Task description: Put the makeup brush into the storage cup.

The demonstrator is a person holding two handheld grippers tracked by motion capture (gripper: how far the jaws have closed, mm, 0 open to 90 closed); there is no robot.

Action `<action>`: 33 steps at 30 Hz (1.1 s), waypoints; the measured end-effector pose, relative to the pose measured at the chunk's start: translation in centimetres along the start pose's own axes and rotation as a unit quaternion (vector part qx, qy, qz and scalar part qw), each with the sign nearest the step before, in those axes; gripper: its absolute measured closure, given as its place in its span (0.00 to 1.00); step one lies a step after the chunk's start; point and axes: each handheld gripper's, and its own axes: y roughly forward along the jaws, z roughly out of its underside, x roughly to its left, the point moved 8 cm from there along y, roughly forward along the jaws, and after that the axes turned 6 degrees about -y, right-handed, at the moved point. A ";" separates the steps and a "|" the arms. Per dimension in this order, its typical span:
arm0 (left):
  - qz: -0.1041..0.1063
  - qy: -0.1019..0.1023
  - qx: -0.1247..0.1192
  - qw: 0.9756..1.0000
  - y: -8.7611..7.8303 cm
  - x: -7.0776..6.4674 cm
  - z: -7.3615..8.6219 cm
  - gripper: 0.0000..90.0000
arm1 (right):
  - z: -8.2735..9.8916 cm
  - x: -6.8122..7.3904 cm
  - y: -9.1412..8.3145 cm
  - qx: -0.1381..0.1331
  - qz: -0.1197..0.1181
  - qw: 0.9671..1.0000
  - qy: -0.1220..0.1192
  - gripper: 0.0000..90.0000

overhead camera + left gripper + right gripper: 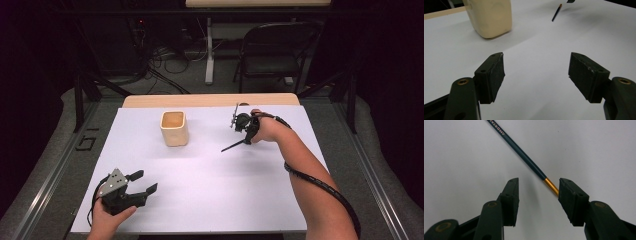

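Right claw [537, 192] is over the far right of the bench [210, 200], pointing down at a dark pencil [519, 148] with an orange-gold end; that end sits between the jaws, touching or just at the edge of one pad [570, 200]; the other pad stands clear of it; jaws half-spread, not clamped on the pencil. High view has the pencil [233, 145] slanting out from under the right claw [245, 131] toward the bench centre, on the white sheet; can't tell whether its tip is lifted or flat. Left claw [144, 182] is at the near left corner, released, jaws wide with bare sheet between them; it faces the cream cup [174, 128]; cup is upright, mid-left, well apart from both claws and from the pencil.
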 end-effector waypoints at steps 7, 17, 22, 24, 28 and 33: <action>-0.003 -0.001 0.000 1.000 0.0 0.1 0.0 0.32 | -0.7 -0.1 1.3 -0.031 0.007 0.999 -0.003 0.59; -0.002 -0.002 0.000 1.000 -0.1 0.1 0.0 0.32 | -0.4 -0.2 1.4 0.024 -0.013 0.999 -0.020 0.60; 0.000 -0.003 -0.001 1.000 0.0 0.1 0.0 0.32 | -0.6 -0.1 1.5 0.030 -0.015 0.999 -0.020 0.60; 0.000 -0.004 -0.001 1.000 -0.1 0.1 0.0 0.32 | -0.8 -0.1 1.8 0.017 -0.011 1.000 -0.019 0.60; 0.000 -0.002 -0.001 1.000 -0.1 0.1 0.0 0.32 | -0.8 -0.1 1.9 0.021 -0.013 0.999 -0.022 0.61; 0.000 -0.003 -0.001 1.000 -0.1 0.1 0.0 0.32 | -0.9 -0.1 2.2 0.010 -0.011 1.000 -0.021 0.63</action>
